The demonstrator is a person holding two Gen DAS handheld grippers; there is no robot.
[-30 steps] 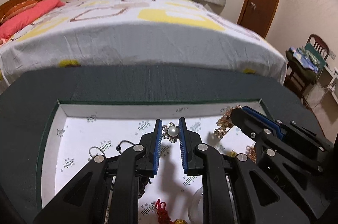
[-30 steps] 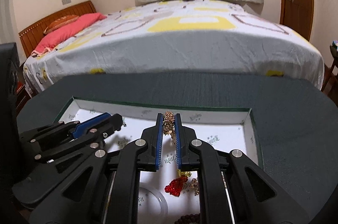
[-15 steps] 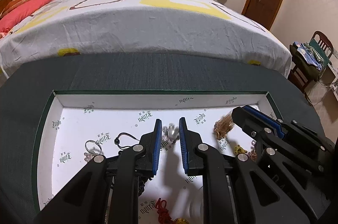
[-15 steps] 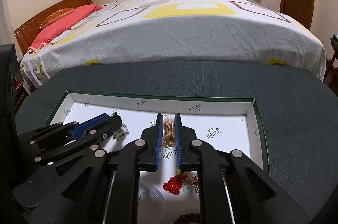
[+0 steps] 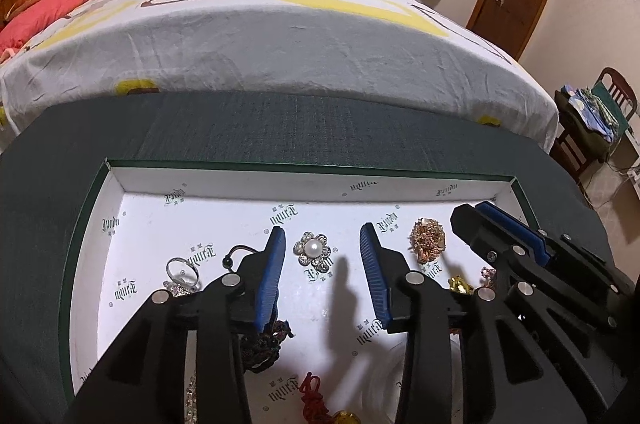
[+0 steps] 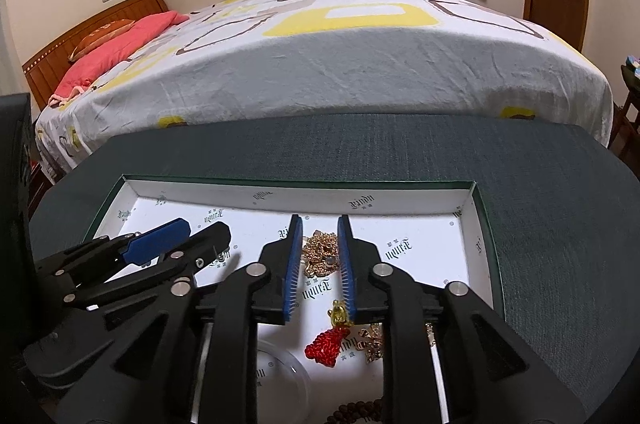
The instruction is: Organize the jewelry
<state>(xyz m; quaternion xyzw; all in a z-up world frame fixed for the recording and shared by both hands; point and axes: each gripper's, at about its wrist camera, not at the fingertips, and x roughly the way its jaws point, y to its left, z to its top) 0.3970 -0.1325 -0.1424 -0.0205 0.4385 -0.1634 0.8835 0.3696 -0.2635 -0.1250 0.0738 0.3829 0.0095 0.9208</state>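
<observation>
A bedroom with a bed (image 5: 280,35) under a white, grey and yellow patterned sheet, cream curtains and a brown wooden door formed the background; in front of the bed stood a dark grey-green fabric-covered table (image 6: 400,151) bearing a shallow white-lined box with a green rim (image 5: 280,165) and printed lettering on its floor. The left gripper (image 5: 323,252) pointed down into the box, its blue-padded jaws opening, and the silver flower-shaped brooch with a central pearl (image 5: 313,249) lay on the floor between the fingertips, clear of both pads. To the left of that claw lay a silver ring (image 5: 182,270) and a thin black cord loop (image 5: 236,254); behind its fingers lay a dark braided cord (image 5: 268,344). The right gripper (image 6: 319,244) was likewise opening, with a tangled gold chain ornament (image 6: 319,254) lying loose between its pads. Nearer the camera, behind its tips, lay a red knotted tassel with a gold charm (image 6: 326,340), beside a clear round dish (image 6: 280,372).
</observation>
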